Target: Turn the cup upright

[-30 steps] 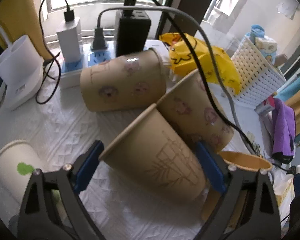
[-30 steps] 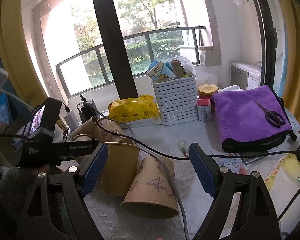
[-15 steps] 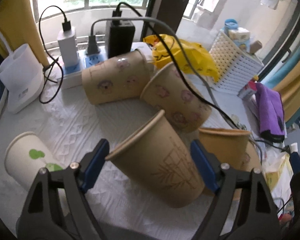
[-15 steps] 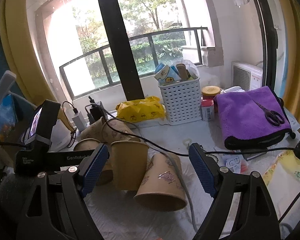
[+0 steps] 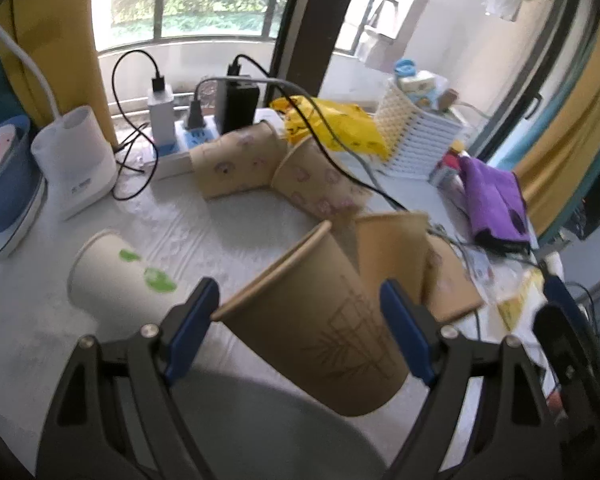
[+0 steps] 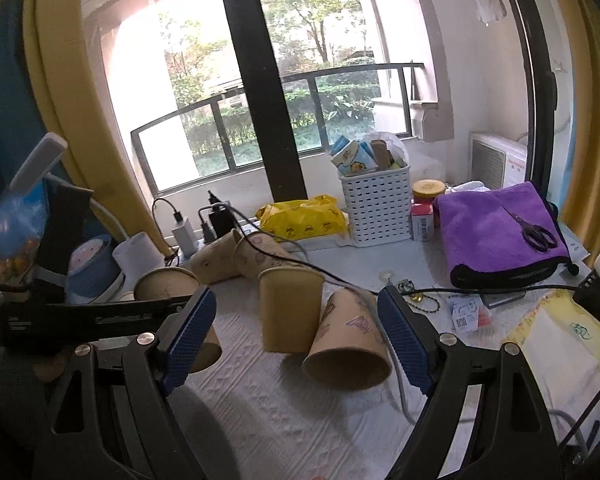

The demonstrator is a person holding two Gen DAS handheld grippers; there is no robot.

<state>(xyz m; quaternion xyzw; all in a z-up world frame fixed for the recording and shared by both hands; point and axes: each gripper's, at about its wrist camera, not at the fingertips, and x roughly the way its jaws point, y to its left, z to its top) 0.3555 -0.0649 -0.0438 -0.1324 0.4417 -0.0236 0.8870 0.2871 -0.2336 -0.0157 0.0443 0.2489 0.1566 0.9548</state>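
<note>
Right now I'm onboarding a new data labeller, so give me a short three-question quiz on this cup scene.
1. True or false: the left gripper holds a brown cup tilted, not upright.
2. Multiple choice: what lies on the purple towel? A) scissors B) a spoon C) a phone
3. Fill in: the white cup with green marks lies on its ____.

Key: 1 true; 2 A; 3 side.
</note>
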